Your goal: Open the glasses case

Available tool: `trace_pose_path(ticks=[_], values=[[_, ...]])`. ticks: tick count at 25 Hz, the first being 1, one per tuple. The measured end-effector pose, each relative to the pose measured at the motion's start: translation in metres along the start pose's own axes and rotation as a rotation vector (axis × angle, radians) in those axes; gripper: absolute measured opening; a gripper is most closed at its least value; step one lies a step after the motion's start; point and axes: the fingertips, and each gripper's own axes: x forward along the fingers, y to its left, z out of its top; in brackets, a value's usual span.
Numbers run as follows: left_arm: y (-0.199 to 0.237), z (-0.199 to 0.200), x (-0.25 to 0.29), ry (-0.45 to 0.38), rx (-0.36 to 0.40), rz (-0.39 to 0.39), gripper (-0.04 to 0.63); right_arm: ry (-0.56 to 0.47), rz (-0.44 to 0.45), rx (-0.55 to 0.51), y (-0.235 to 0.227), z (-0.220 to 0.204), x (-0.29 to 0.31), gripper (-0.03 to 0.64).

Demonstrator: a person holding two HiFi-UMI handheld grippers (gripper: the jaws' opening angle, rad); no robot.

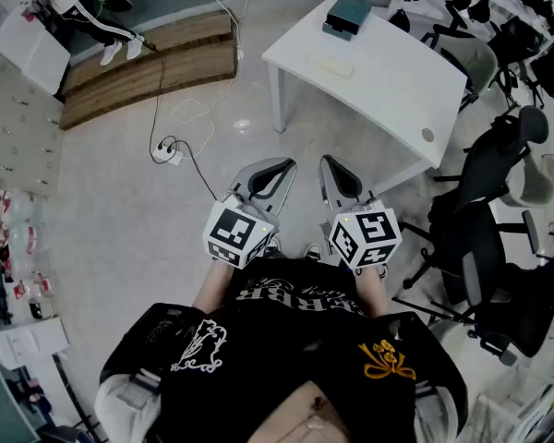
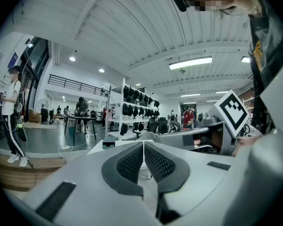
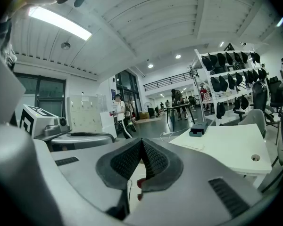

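Grippers both closed, empty
Two smooth grey shells, left gripper (image 1: 289, 163) and right gripper (image 1: 327, 160), ribbed dark pads (image 2: 132, 163); one boxy teal glasses case (image 1: 346, 15) on white worktop (image 1: 388, 72).

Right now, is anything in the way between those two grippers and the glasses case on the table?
Nothing visible does. The left gripper and right gripper, jaws shut and empty, sit near the person's body; open floor and white table top lead to the glasses case.
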Motion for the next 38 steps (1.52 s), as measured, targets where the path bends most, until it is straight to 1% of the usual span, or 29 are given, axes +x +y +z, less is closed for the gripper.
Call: trace_pose_path(ticks=[8,12,19,23,27,30,33,38], values=[[0.008,-0.005,-0.003,0.004,0.001,-0.007,0.023,0.006,-0.005,0.012,0.005,-0.006,0.008,0.012],[0.012,-0.007,-0.008,0.007,0.002,-0.006,0.023,0.023,-0.014,-0.008,0.009,-0.011,0.013,0.014],[0.037,-0.009,-0.022,0.002,-0.002,-0.004,0.023,0.017,-0.007,0.010,0.026,-0.015,0.037,0.014],[0.051,-0.014,-0.029,-0.002,-0.018,-0.019,0.023,0.001,-0.041,0.021,0.031,-0.021,0.046,0.014],[0.057,-0.026,-0.030,0.018,-0.023,-0.047,0.023,0.007,-0.089,0.032,0.030,-0.030,0.048,0.014],[0.058,-0.032,-0.027,0.025,-0.030,-0.067,0.023,0.020,-0.097,0.053,0.031,-0.035,0.049,0.014],[0.057,-0.038,-0.020,0.030,-0.036,-0.088,0.023,0.033,-0.108,0.057,0.027,-0.041,0.049,0.014],[0.059,-0.046,0.006,0.050,-0.056,-0.110,0.023,0.067,-0.127,0.038,0.006,-0.048,0.057,0.014]])
